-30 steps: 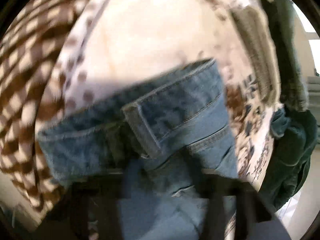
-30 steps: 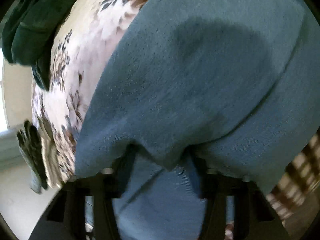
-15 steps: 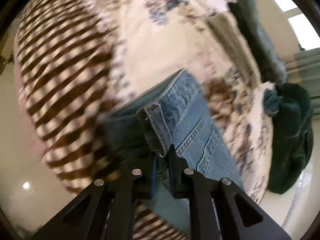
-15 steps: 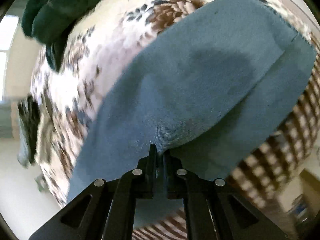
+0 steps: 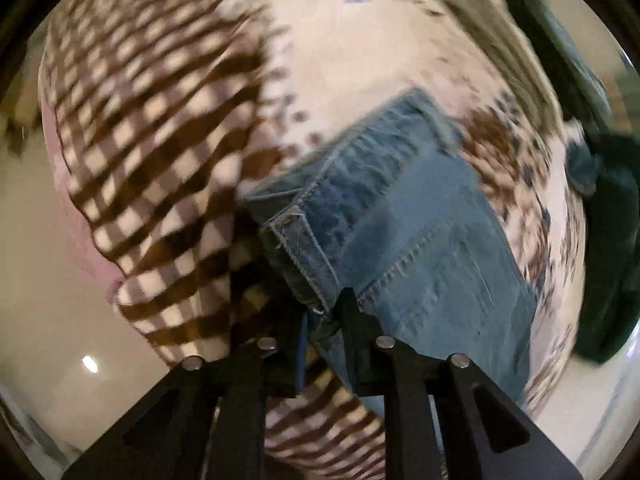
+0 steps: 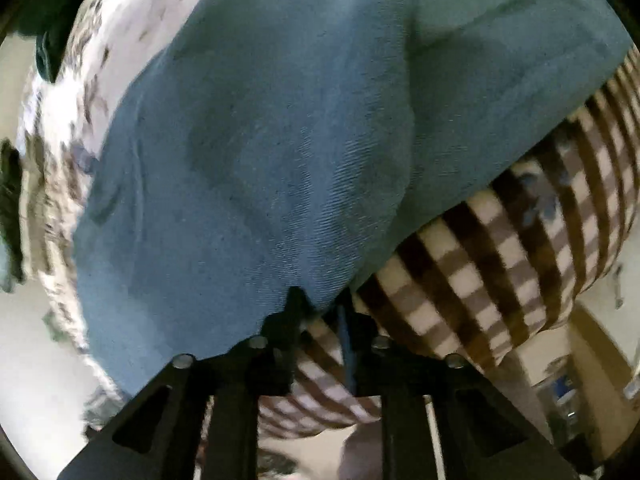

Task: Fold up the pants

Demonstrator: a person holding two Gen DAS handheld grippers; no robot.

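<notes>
The blue jeans (image 5: pixel 404 224) lie on a bed, waistband end toward the left wrist camera, folded lengthwise. My left gripper (image 5: pixel 326 312) is slightly parted with the waistband corner lying between its fingers. In the right wrist view the jeans' leg fabric (image 6: pixel 256 152) fills most of the frame. My right gripper (image 6: pixel 320 304) stands a little open at the near fold edge of the leg, with the cloth lying over the left finger (image 6: pixel 294 300).
The bed has a floral cover (image 5: pixel 360 40) and a brown-and-white checked blanket (image 5: pixel 152 128) along its edge, also seen in the right wrist view (image 6: pixel 520 248). Dark green clothes (image 5: pixel 608 240) lie at the far right. Pale floor (image 5: pixel 48 280) lies beyond the bed edge.
Both grippers, shut on the denim half a second ago, have opened slightly. The jeans have come down onto the bed, and both cameras swung toward the checked blanket edge.
</notes>
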